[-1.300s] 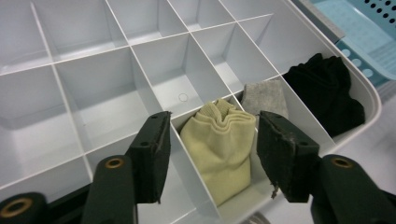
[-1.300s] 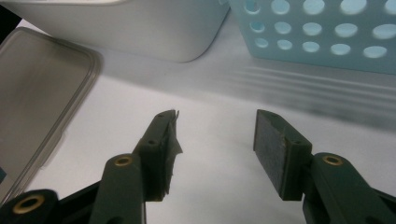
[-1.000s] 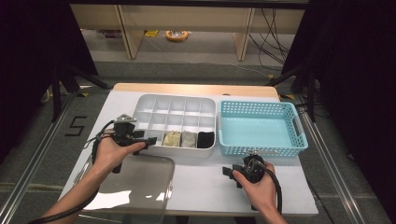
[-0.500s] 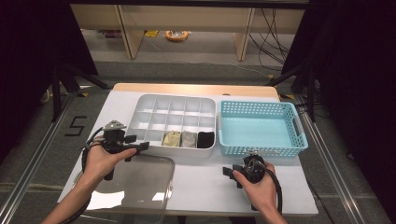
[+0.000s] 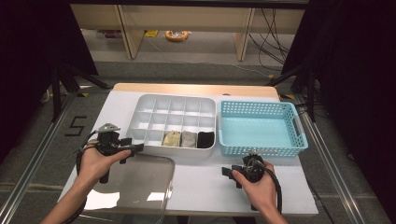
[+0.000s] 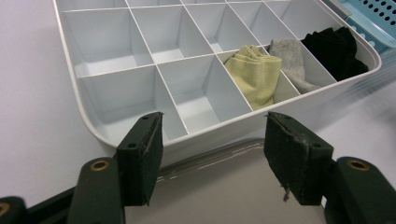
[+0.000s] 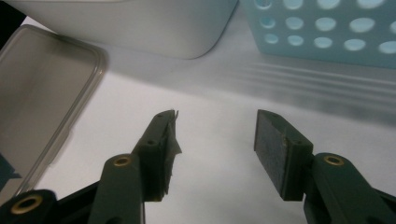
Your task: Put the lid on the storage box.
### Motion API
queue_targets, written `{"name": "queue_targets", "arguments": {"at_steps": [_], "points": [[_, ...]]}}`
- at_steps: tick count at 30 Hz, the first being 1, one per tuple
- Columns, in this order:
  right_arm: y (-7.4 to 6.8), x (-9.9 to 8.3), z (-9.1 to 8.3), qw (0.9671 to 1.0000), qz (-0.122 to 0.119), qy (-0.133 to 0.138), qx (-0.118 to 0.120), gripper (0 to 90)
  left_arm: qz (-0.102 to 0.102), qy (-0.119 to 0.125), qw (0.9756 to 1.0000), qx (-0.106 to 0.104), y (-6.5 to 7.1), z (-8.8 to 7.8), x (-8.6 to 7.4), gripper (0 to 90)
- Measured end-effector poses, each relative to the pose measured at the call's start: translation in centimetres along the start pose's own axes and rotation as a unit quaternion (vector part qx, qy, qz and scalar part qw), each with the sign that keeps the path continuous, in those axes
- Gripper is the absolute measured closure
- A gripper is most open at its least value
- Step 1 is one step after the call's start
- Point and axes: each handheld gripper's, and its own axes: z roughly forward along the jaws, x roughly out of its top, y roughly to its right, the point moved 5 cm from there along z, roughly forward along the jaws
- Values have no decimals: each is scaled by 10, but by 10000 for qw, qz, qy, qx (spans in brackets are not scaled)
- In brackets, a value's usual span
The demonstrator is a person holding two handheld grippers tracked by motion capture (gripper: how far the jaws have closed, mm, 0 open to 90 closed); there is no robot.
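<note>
White table top (image 5: 205,186) on a grey floor, seen from above, with dark curtains at both sides, wooden furniture legs behind and a taped numeral on the floor at left. From left to right: the left gripper (image 5: 133,148), held in the person's left hand (image 5: 99,161), jaws apart and empty, over the far edge of a clear plastic lid (image 5: 135,184) lying flat on the table; a white divided tray (image 5: 173,100) just beyond the lid; a light blue perforated basket (image 5: 263,108) just beside the tray; the right gripper (image 5: 229,171), in the right hand (image 5: 256,184), near the basket's front wall. The left gripper view resolves the tray's front row: a yellow-green folded sock (image 6: 256,74), a grey sock (image 6: 290,58) and a black sock (image 6: 334,49) in adjoining compartments, the rest bare. The right gripper view shows its jaws parted, holding nothing, above bare table, with the lid's corner (image 7: 42,93) at left. Both forearms are cut off by the lower edge of the high view; objects on the distant floor are too small to identify.
</note>
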Motion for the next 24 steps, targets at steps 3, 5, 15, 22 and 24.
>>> {"name": "queue_targets", "arguments": {"at_steps": [3,5,15,22,24], "points": [[-5,-1,0,9999,68,-49,81,495,-62,30,10000,-6,-1,-2,-1,366],[-7,-1,0,9999,-28,-81,82,495,-45,0,10000,72,-6,-6,-3,365],[-37,-4,5,9970,71,-559,536,505,-197,-350,9990,203,-41,-38,-28,372],[-50,-5,18,9952,-190,-701,649,503,-344,-610,9965,450,-71,-58,-59,380],[-51,-6,21,9949,-194,-737,659,503,-441,-650,9954,539,-78,-63,-64,386]]}}
